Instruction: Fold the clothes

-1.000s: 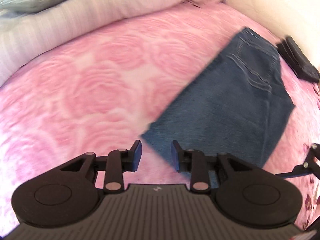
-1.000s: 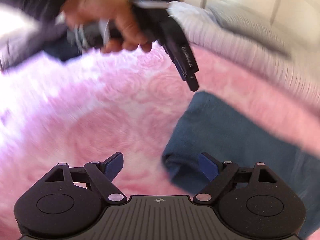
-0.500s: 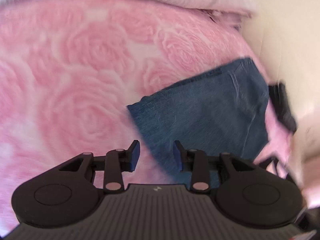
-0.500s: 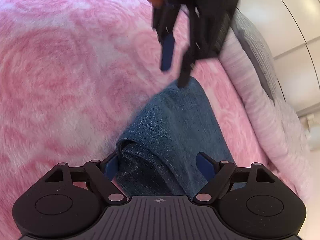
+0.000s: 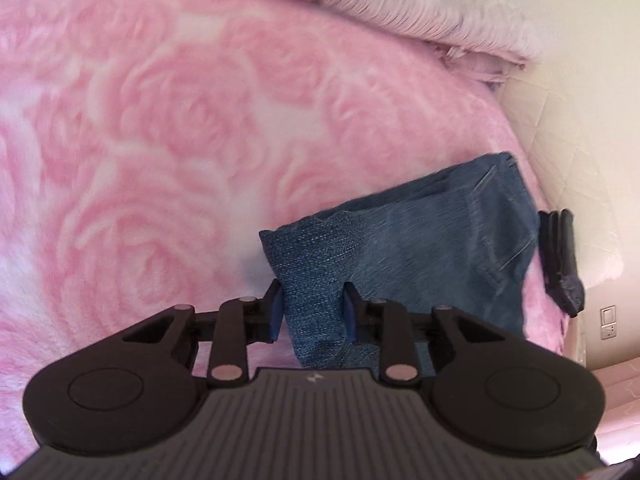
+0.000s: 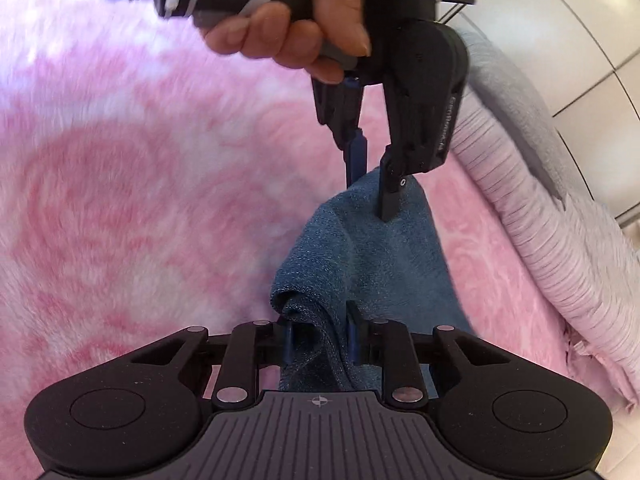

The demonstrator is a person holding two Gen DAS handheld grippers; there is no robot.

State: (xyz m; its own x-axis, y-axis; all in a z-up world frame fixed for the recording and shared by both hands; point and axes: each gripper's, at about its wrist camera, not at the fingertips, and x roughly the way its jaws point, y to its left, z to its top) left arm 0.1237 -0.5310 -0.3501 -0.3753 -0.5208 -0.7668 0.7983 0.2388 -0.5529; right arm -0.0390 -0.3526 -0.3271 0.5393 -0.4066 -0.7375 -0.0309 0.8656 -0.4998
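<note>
Folded blue jeans [image 5: 420,248] lie on a pink rose-patterned blanket [image 5: 160,160]. In the left wrist view, my left gripper [image 5: 312,304] has one near corner of the denim between its jaws, which are closing with both pads against the cloth. In the right wrist view the jeans [image 6: 372,264] run away from me, and my right gripper [image 6: 319,332] is closing on a bunched fold at the near end. At the far end, a hand holds my left gripper [image 6: 372,184], which pinches the lifted edge.
A pale striped duvet [image 5: 400,12] borders the back of the blanket and shows again as the duvet [image 6: 560,240] on the right. A black object [image 5: 560,256] lies beyond the jeans by the white wall [image 5: 580,120]. Pink blanket [image 6: 120,200] spreads to the left.
The right jaws have gone from wide open around the fold to pinching it. The left gripper has rolled and come down over the jeans' corner, which now sits between its pads.
</note>
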